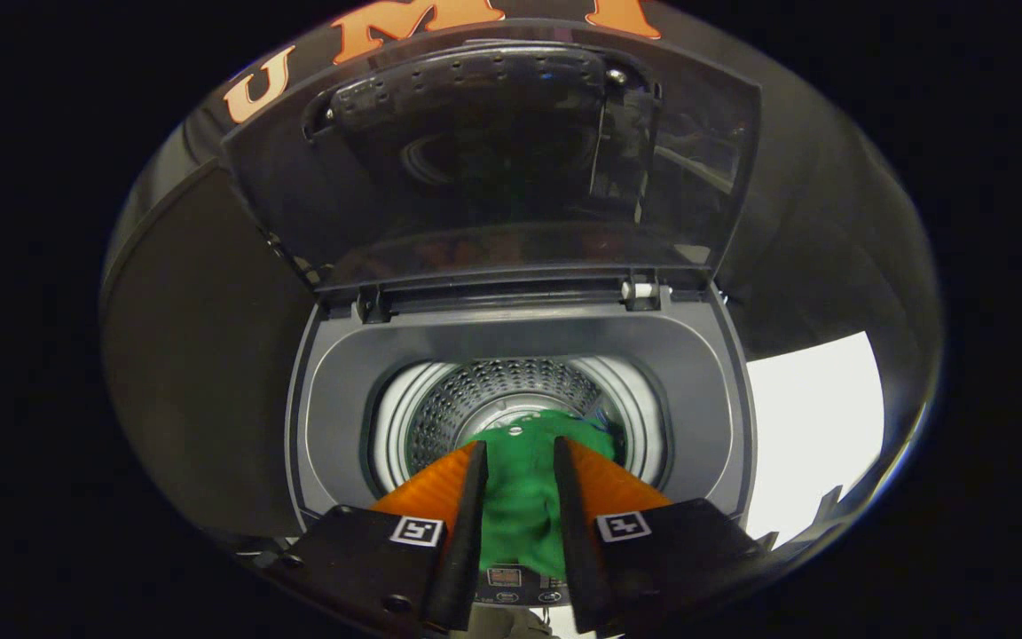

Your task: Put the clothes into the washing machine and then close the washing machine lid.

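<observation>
Right, gripper (518, 461) is closed on the green cloth (524, 497), both fingers pinching it, hanging over the washer (334, 417) drum opening w/ lid (493, 177) up. Cloth's soft, light, floppy (probably drapes & snags on rim), so hold a bunched fold

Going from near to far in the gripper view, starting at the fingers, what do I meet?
Gripper with fingers pressed on the green cloth → washer's drum → hinges → raised lid → booth wall.
</observation>
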The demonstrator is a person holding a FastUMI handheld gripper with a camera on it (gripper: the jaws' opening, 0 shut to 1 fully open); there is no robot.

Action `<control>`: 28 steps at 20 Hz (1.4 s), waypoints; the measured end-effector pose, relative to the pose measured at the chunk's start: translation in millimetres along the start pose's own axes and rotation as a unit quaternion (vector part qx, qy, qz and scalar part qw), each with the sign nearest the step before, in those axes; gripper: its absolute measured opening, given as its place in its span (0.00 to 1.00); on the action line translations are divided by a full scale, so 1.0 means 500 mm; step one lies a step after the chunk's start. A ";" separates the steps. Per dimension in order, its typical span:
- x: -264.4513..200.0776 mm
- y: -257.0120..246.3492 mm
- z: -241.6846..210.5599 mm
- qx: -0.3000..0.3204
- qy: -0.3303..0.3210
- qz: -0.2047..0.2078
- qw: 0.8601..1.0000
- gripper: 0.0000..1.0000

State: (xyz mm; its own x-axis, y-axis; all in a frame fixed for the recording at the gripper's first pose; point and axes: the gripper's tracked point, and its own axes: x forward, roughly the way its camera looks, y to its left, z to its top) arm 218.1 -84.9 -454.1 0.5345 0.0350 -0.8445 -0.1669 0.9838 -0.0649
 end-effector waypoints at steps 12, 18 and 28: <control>-0.132 0.015 0.128 -0.017 -0.063 -0.006 0.998 0.99; -0.226 0.053 0.249 -0.020 -0.125 0.011 0.992 0.99; -0.296 0.047 0.478 -0.011 -0.206 0.003 0.978 0.99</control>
State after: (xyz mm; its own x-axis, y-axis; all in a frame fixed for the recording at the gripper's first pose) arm 333.2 -24.9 -203.5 0.8211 0.1140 -0.5592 -0.1876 0.9793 -0.0757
